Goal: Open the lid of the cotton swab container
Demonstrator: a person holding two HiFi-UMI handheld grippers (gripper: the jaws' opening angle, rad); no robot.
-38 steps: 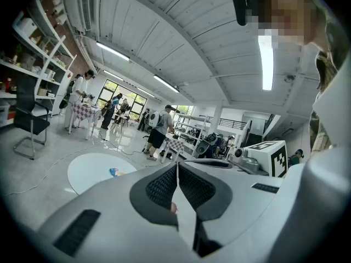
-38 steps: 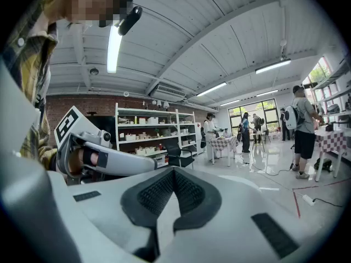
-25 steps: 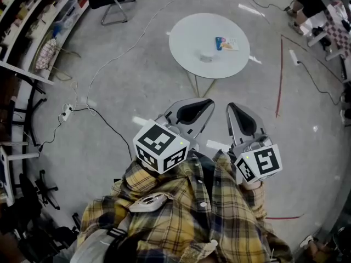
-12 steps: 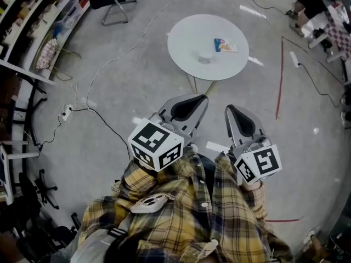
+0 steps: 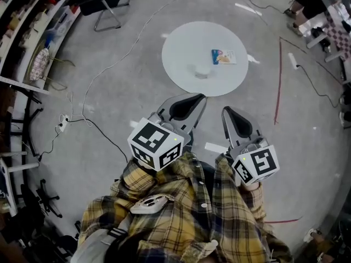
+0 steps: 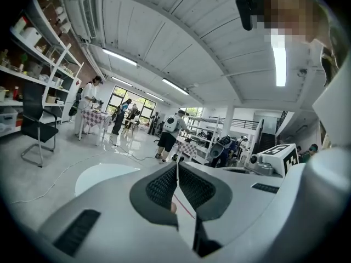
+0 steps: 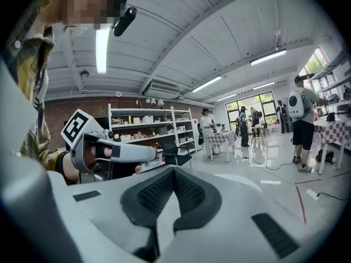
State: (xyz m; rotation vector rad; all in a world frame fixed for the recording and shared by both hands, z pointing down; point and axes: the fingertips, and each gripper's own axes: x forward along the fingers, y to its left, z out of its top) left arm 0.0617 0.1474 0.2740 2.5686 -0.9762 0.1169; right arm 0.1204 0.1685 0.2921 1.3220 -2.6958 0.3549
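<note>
The cotton swab container point(image 5: 202, 70) is a small pale tub on the round white table point(image 5: 181, 53), seen from far off in the head view, and its lid cannot be made out. Both grippers are held close to the person's plaid shirt, well short of the table. My left gripper point(image 5: 193, 98) points toward the table's near edge, jaws shut and empty; in its own view point(image 6: 176, 166) the pads meet. My right gripper point(image 5: 226, 110) is beside it, also shut with nothing held point(image 7: 174, 171). The table's top point(image 6: 104, 174) shows beyond the left jaws.
A blue and white packet point(image 5: 223, 56) lies on the table to the right of the container. Cables point(image 5: 104, 130) trail over the grey floor at the left, and a red line point(image 5: 278, 75) runs at the right. A chair point(image 5: 104, 4) and shelves point(image 5: 33, 32) stand at the far left.
The table has slid down and left in the head view, nearer the grippers. Both grippers stay shut and keep their place by the chest.
</note>
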